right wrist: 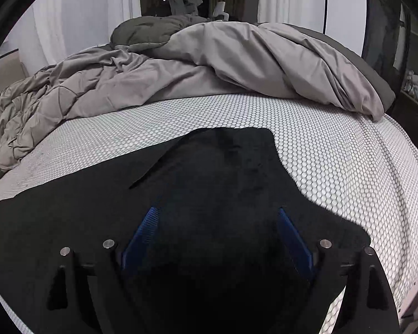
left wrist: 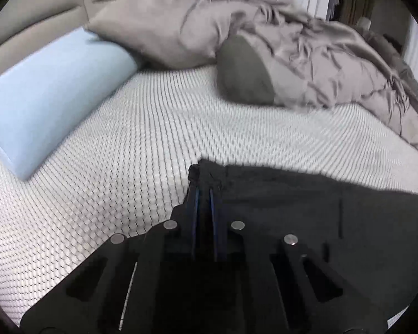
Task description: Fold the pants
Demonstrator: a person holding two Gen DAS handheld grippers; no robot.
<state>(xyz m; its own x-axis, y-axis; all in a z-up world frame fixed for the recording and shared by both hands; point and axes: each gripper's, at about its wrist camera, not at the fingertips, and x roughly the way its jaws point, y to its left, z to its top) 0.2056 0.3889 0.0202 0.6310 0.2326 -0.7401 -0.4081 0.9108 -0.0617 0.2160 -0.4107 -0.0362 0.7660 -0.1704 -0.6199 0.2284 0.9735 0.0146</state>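
Black pants [left wrist: 306,203] lie spread on the white honeycomb-patterned mattress [left wrist: 142,139]. In the left wrist view my left gripper [left wrist: 204,188] is shut on a bunched corner of the pants, and a small fold of black cloth sticks up past its blue pads. In the right wrist view the pants [right wrist: 209,172] fill the lower middle. My right gripper [right wrist: 217,211] hovers over them with its blue pads [right wrist: 143,231] spread wide, nothing pinched between them.
A light blue pillow [left wrist: 47,94] lies at the left, with grey pillows [left wrist: 158,27] behind it. A crumpled grey duvet [right wrist: 181,66] is heaped along the far side of the bed. White curtains [right wrist: 80,8] hang behind. The mattress edge [right wrist: 398,194] drops off at the right.
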